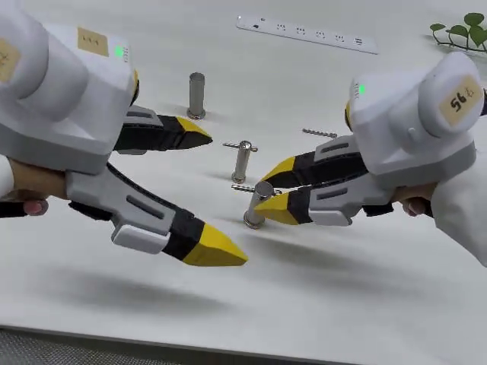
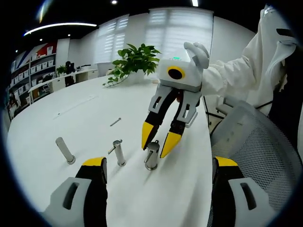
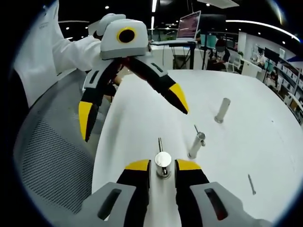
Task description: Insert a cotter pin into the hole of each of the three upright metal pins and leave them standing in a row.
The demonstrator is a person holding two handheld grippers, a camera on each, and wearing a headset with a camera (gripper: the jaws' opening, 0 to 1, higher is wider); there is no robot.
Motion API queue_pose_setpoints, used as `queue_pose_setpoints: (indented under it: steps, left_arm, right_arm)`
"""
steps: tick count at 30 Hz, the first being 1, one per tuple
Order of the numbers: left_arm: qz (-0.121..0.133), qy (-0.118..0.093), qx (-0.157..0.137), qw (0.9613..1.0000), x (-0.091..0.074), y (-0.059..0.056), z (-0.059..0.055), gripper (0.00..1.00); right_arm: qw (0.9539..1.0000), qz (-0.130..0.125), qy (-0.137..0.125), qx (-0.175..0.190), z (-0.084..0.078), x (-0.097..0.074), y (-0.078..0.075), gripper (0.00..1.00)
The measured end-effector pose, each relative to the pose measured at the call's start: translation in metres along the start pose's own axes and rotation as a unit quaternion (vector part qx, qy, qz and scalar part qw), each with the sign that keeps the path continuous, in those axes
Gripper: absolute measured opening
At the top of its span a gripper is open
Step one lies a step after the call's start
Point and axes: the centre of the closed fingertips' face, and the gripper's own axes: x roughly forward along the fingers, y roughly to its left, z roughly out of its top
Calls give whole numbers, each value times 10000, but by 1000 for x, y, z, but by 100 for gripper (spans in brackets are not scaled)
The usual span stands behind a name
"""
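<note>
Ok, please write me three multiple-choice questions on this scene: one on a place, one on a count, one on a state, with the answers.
1. Which upright pin stands between the jaws of the right gripper?
A the far one
B the middle one
C the near one

2. How many upright pins have a cotter pin through them?
A one
B two
C three

3. How is the left gripper?
A wide open, empty
B shut on a pin
C shut on a cotter pin

Answers:
1 C, the near pin sits between its yellow tips.
2 B, the near pin and the middle pin have one; the far pin is bare.
3 A, its jaws gape apart, holding nothing.
</note>
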Motion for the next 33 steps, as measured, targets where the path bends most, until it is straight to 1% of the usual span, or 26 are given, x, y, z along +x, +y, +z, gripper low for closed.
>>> queue_pose_setpoints:
  steps: [4,6,8,9,10,13,14,16,18,20,23,25,28,30,31,33]
  left_arm:
    - [-3,10,-127,9999,3,-8,-1,96]
    - [18,55,-168,9998,3,-8,-6,99]
    - [43,83,-205,9997,3,-9,-8,98]
    - [60,101,-244,9996,4,-11,-8,99]
    - [72,105,-263,9996,4,-11,-8,99]
    - [95,93,-303,9995,4,-14,-7,99]
    - [82,94,-314,9994,5,-15,-7,99]
    - [41,85,-299,9995,5,-18,-5,98]
    - [89,15,-264,9996,5,-16,-3,97]
    - [90,-16,-323,9994,5,-16,-1,97]
    - [113,-6,-315,9994,4,-17,0,97]
    - [132,-5,-333,9994,3,-15,-1,97]
    - [182,15,-378,9991,0,-11,-3,97]
    - [229,22,-422,9988,-1,-8,-5,97]
    - [247,26,-439,9987,-1,-7,-6,97]
    - [246,41,-455,9987,-2,-7,-7,97]
  right_arm:
    - [10000,20,45,-12,0,2,2,14]
    - [10000,20,74,-55,-1,3,2,13]
    - [10000,-23,67,-52,-1,3,0,10]
    - [9999,-57,69,-69,-1,3,-1,9]
    - [10000,-43,71,-53,-1,3,-1,9]
    - [10000,-32,87,-38,-1,3,0,9]
    - [9999,-30,96,4,-2,3,0,9]
    - [9999,-25,112,-29,-2,3,-2,8]
    - [9999,-40,119,-55,-2,3,-3,8]
    - [10000,-55,69,-16,-3,2,-3,8]
    - [9999,-50,61,-63,-4,-3,-4,7]
    - [9999,-106,44,-94,-4,-9,-10,7]
    - [9998,-197,-45,-26,-3,-21,-22,7]
    - [9996,-270,-27,-25,-5,-25,-29,7]
    - [9995,-316,23,-73,-8,-28,-34,7]
    - [9993,-365,75,-97,-12,-32,-41,7]
